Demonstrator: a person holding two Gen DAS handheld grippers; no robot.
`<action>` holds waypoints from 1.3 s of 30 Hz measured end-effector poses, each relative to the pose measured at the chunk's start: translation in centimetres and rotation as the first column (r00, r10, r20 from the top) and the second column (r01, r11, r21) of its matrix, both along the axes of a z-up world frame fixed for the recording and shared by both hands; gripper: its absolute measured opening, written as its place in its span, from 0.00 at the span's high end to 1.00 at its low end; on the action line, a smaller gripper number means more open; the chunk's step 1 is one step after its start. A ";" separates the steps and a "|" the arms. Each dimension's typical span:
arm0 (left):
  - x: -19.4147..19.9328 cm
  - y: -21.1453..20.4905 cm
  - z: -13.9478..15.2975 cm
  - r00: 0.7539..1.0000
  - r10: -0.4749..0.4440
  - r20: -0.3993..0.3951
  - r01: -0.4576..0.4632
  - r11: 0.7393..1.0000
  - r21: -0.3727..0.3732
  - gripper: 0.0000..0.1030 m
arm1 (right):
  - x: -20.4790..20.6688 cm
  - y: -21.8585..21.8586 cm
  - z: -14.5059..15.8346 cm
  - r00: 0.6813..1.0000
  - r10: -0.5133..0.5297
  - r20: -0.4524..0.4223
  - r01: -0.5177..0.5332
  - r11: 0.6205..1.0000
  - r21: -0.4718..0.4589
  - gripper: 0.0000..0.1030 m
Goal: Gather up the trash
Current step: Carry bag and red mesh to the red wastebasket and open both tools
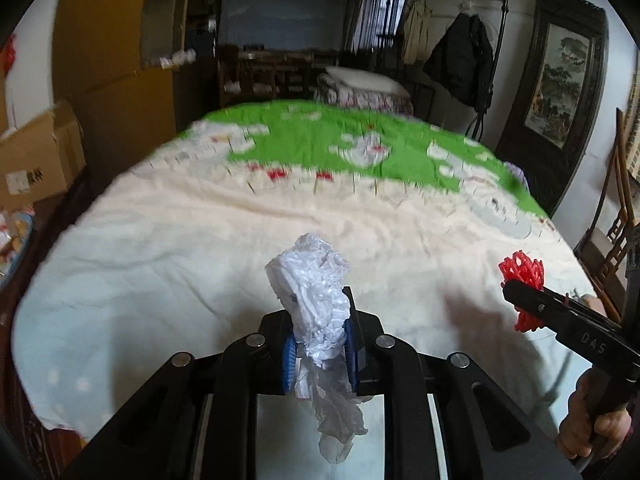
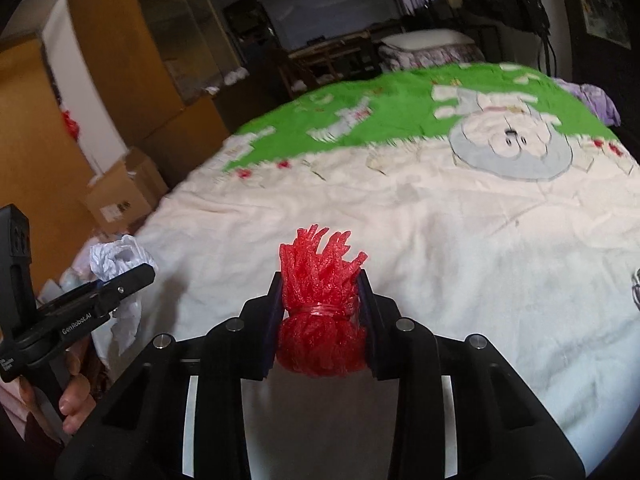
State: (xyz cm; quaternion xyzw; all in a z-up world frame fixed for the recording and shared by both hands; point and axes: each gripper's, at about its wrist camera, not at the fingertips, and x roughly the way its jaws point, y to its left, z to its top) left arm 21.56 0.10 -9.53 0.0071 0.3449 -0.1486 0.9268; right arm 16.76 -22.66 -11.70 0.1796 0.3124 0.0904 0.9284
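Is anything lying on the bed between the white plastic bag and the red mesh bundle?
No. In the left wrist view, only bare cream bedspread lies between the white plastic bag and the red mesh bundle.

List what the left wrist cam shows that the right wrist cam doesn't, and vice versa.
Left wrist only: a dark jacket on a coat rack, a framed painting on the right wall, and the loose tail of the white plastic bag hanging below the left gripper.

Right wrist only: a purple cloth at the bed's far edge.

Both: the bed, cardboard boxes, the white plastic bag clamped in the left gripper, and the red foam net clamped in the right gripper.
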 end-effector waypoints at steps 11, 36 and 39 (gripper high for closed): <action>-8.2 2.2 7.9 0.979 0.061 0.196 -0.063 0.998 0.005 0.81 | -5.2 2.8 7.2 0.982 0.074 0.171 -0.076 0.997 0.006 0.66; -23.4 12.6 11.4 0.884 0.255 0.393 -0.305 0.950 0.069 0.79 | -14.9 11.9 13.3 0.890 0.323 0.322 -0.319 0.945 -0.066 0.66; -22.1 14.7 9.4 0.898 0.292 0.330 -0.328 0.943 0.058 0.79 | -14.2 13.3 12.3 0.896 0.346 0.280 -0.339 0.938 -0.074 0.66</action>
